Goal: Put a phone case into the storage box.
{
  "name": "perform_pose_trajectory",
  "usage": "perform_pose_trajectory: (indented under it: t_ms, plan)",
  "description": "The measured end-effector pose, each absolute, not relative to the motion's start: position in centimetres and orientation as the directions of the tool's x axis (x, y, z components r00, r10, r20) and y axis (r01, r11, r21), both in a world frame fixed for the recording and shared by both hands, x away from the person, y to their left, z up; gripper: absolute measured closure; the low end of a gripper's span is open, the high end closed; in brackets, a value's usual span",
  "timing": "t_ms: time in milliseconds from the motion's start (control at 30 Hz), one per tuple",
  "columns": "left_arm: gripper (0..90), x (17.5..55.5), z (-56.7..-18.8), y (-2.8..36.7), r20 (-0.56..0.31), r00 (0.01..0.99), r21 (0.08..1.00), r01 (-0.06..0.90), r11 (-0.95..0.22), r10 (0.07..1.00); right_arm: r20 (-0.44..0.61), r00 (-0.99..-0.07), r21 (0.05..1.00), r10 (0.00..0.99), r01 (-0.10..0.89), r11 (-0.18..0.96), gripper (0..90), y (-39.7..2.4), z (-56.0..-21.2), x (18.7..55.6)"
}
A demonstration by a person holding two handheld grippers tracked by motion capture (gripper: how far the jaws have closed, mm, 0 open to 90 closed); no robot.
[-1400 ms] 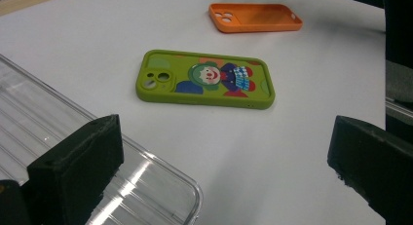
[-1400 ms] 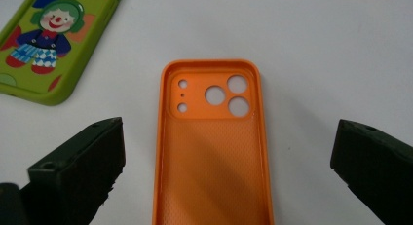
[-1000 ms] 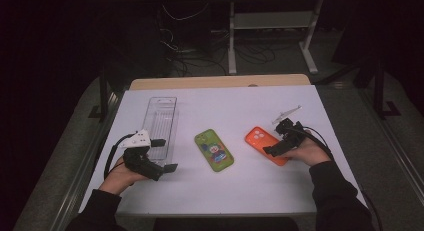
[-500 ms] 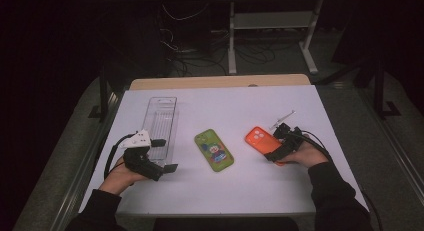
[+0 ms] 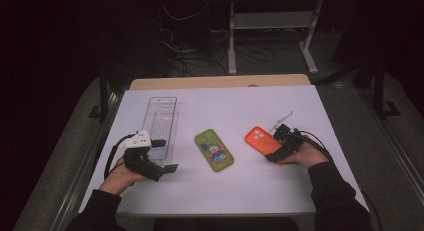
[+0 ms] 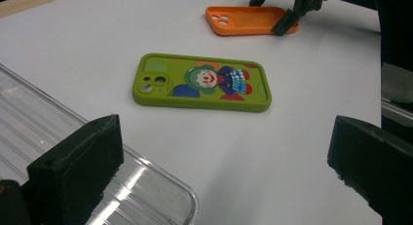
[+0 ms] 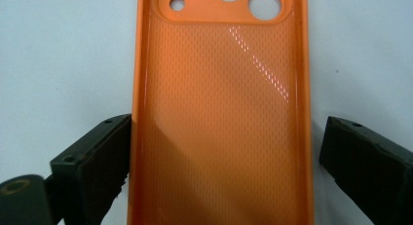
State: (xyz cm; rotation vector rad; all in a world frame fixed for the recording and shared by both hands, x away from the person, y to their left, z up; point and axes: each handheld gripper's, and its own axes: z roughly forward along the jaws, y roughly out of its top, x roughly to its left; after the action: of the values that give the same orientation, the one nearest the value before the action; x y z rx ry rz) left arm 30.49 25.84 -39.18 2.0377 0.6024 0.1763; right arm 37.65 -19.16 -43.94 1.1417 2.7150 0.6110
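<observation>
Because the orange phone case [image 7: 221, 118] is a thin, empty shell lying open side up, I judge it light and a little springy, with glossy walls that could slip or bow under a hard squeeze; the safest hold looks to be across the two long sides near the plain end, away from the camera holes.

Nearest in the right gripper view, the right gripper [image 7: 221, 171] straddles exactly that stretch. Its jaws stand wide and have just been closing a little, with the case between them. The pad at nine o'clock sits against or just beside the case's long wall, while the pad at three o'clock stands apart from the other wall, so nothing is clamped yet. The camera holes lie farther off, at twelve o'clock from the jaws.

On the white table [image 5: 310, 191], seen from the high view, the right gripper [image 5: 278, 153] meets the near right end of the case [image 5: 261, 141], which runs away from it toward ten o'clock.

Near the person's other side, the left gripper [image 5: 167, 156] rests with its jaws wide and nothing between them, beside the near end of a clear plastic tray [image 5: 161, 118]. A green phone case [image 5: 214, 150] with a clown picture lies between the tray and the orange case, at nine o'clock from the latter and well apart from both grippers.
</observation>
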Motion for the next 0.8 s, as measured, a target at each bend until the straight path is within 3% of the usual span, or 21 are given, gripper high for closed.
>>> perform_pose_trajectory:
  t_ms: [233, 367, 800]
  plan:
    - [0.0, 30.45, -39.22, 25.79, -0.125, 0.865, 0.845, 0.349, -0.405, 0.485, 0.035, -0.702, 0.415, 0.711, 0.658, 0.629, 7.7, -19.13, -43.88, 37.56]
    - [0.0, 30.45, -39.19, 25.77, -0.117, 0.868, 0.840, 0.346, -0.417, 0.482, 0.030, -0.709, 0.414, 0.704, 0.650, 0.637, 14.3, -19.14, -43.66, 37.43]
    - [0.0, 30.44, -39.10, 25.76, -0.126, 0.866, 0.844, 0.349, -0.406, 0.483, 0.058, -0.720, 0.439, 0.692, 0.641, 0.630, 15.6, -19.72, -43.39, 37.62]
